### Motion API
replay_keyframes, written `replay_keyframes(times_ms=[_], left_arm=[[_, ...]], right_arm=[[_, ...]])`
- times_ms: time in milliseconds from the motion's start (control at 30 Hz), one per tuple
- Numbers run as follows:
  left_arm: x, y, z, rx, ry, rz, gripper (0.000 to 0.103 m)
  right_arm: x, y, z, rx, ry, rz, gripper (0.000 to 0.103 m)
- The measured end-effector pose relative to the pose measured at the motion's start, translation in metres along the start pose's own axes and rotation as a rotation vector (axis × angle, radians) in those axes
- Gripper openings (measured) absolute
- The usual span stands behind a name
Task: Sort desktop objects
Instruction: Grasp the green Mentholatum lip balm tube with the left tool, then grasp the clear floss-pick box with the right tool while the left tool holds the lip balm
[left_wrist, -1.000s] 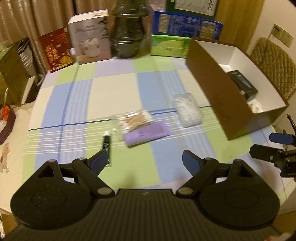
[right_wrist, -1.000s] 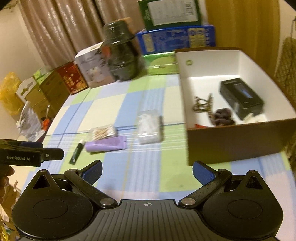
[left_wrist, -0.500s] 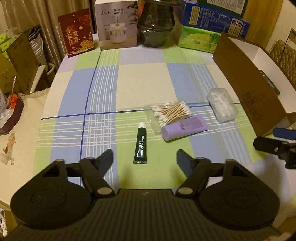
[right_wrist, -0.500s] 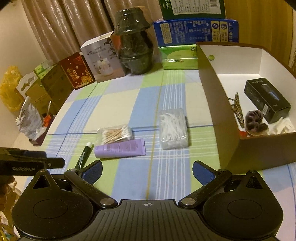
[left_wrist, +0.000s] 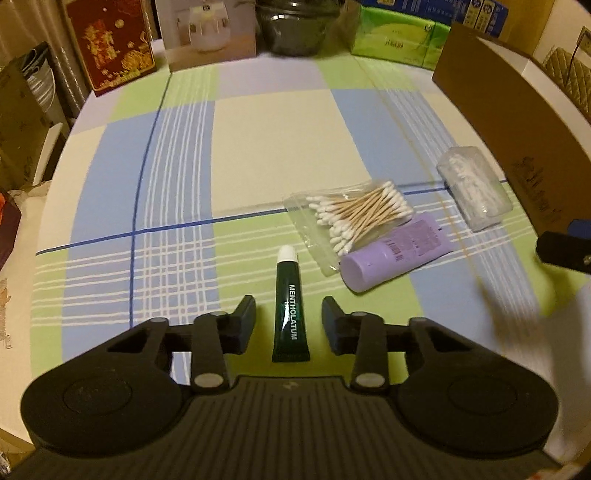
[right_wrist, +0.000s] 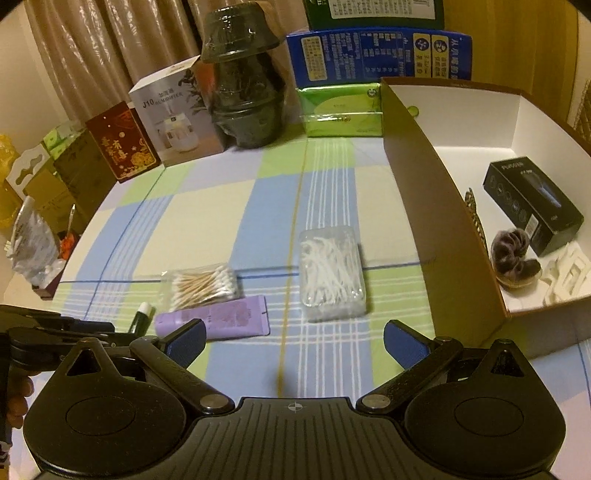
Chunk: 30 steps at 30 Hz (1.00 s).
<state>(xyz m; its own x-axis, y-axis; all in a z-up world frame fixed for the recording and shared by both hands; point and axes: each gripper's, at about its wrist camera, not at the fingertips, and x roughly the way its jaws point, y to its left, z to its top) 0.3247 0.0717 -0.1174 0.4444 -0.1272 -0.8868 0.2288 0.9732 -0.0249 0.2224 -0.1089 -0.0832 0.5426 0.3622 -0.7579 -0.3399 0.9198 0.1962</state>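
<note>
A dark green Mentholatum tube (left_wrist: 290, 309) lies on the checked tablecloth between the fingers of my left gripper (left_wrist: 289, 322), which is open around it with gaps on both sides. Right of it lie a bag of cotton swabs (left_wrist: 354, 218), a purple tube (left_wrist: 397, 253) and a clear box of floss picks (left_wrist: 474, 186). In the right wrist view my right gripper (right_wrist: 294, 341) is open and empty, just short of the floss box (right_wrist: 332, 273) and the purple tube (right_wrist: 218, 317). The swabs (right_wrist: 201, 282) and the green tube's cap (right_wrist: 142, 314) show there too.
A brown cardboard box (right_wrist: 439, 206) with a white inside stands at the right and holds a black carton (right_wrist: 532, 206), a dark scrunchie (right_wrist: 513, 254) and small items. Boxes, a green tissue pack (right_wrist: 340, 110) and a dark wrapped pot (right_wrist: 243, 81) line the table's far edge.
My left gripper moved forward and down until its fingers straddle the green tube, and its jaws narrowed. My right gripper swung left from the cardboard box toward the floss box.
</note>
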Motion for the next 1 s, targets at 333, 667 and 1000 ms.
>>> replay_keyframes(times_ms=[333,667,1000], left_arm=[[0.018,0.01,0.004,0.002,0.001,0.009,0.015],[0.021,0.026,0.013,-0.05,-0.005,0.032,0.015],[0.024,0.029,0.015,-0.064,-0.013,0.037,0.015]], right_arm=[[0.03,0.006,0.011,-0.068,0.001,-0.056,0.065],[0.079,0.004,0.023,-0.165,0.014,-0.172,0.063],[0.102,-0.003,0.029,-0.185,0.061,-0.181,0.055]])
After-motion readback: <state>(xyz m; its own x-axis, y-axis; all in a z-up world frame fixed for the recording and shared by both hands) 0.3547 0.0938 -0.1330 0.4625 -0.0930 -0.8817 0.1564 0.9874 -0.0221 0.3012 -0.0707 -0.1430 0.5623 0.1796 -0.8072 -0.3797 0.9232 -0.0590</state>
